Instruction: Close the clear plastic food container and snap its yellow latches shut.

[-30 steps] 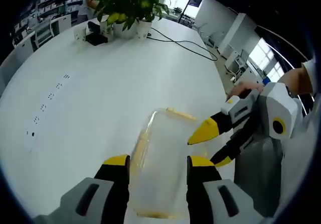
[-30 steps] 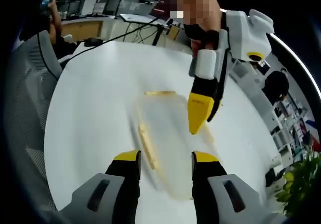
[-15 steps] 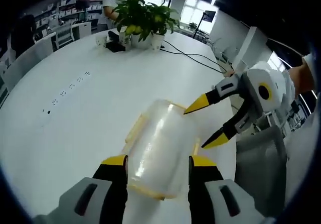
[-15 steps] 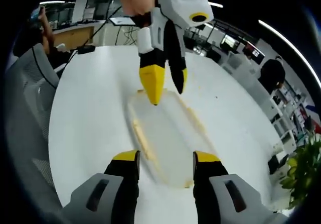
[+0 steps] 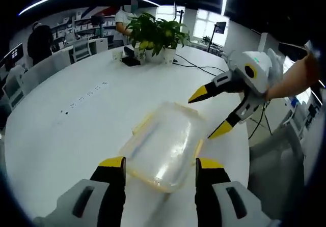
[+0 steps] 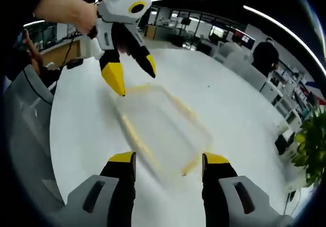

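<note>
The clear plastic container lies flat on the round white surface, lid on, with yellow latches along its edges; whether the latches are snapped down cannot be told. Nothing can be made out inside it, and no label or writing on it can be read.

In the left gripper view the left tongs stand apart just short of the container's near end, touching nothing. The right tongs hang spread wide above the container's far right corner, also clear of it. In the right gripper view the right tongs are apart at the container's near end, and the left tongs hover open over its far left corner.

Compared with half a second ago, both tongs have pulled back from the container. Beyond the container, potted plants stand at the surface's far edge, with a black cable trailing beside them.
</note>
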### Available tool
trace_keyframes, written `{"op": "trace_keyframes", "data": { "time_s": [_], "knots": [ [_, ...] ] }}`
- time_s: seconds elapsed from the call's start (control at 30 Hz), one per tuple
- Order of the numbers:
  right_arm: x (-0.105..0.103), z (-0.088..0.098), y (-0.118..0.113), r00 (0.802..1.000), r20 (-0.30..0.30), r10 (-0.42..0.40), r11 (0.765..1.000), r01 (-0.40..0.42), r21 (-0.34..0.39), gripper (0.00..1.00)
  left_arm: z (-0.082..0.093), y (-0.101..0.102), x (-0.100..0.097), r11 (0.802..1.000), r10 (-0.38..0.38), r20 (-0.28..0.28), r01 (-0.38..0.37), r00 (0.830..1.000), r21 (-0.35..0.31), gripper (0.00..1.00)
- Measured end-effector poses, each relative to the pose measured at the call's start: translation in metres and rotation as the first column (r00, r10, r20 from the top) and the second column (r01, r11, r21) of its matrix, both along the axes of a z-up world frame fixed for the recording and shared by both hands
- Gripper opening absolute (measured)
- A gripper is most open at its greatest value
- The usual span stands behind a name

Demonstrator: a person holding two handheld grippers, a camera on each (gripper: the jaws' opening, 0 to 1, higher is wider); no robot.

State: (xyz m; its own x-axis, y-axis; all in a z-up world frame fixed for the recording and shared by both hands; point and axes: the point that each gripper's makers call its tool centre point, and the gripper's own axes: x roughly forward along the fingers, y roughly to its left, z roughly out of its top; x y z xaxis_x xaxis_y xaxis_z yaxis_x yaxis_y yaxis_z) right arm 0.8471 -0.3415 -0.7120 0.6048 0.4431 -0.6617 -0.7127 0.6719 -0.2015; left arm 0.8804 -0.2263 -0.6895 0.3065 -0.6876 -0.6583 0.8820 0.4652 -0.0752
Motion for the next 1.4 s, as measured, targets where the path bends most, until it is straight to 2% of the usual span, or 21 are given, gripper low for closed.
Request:
{"op": "trace_keyframes", "data": {
  "time_s": [0.13, 0.33, 0.43, 0.63, 0.83, 1.17, 1.4],
  "knots": [
    [0.0, -0.006, -0.006, 1.0, -0.015, -0.027, 1.0, 0.027, 0.008, 0.51, -0.006, 0.007, -0.004, 1.0, 0.018, 0.031, -0.018, 0.999, 0.015, 0.53],
    [0.001, -0.017, -0.012, 0.996, -0.047, -0.076, 0.996, 0.078, 0.038, 0.52, -0.017, 0.014, -0.005, 0.995, 0.098, 0.04, -0.097, 0.994, -0.032, 0.54],
    [0.0, -0.024, -0.014, 0.994, -0.063, -0.085, 0.995, 0.088, 0.043, 0.52, -0.028, 0.018, -0.003, 0.991, 0.134, 0.047, -0.132, 0.99, -0.035, 0.59],
    [0.003, -0.036, -0.016, 0.989, -0.084, -0.118, 0.988, 0.126, 0.087, 0.52, -0.045, 0.018, -0.006, 0.986, 0.164, 0.038, -0.163, 0.986, -0.036, 0.57],
    [0.006, -0.046, -0.012, 0.988, -0.097, -0.118, 0.987, 0.128, 0.102, 0.52, -0.062, 0.015, -0.009, 0.981, 0.194, 0.034, -0.193, 0.98, -0.028, 0.54],
    [0.01, -0.055, -0.007, 0.992, -0.092, -0.091, 0.991, 0.099, 0.086, 0.48, -0.068, 0.013, -0.004, 0.975, 0.22, 0.053, -0.219, 0.974, -0.023, 0.5],
    [0.009, -0.055, -0.004, 0.995, -0.074, -0.068, 0.994, 0.074, 0.08, 0.44, -0.067, 0.007, -0.006, 0.984, 0.177, 0.092, -0.177, 0.98, -0.01, 0.43]
  ]
}}
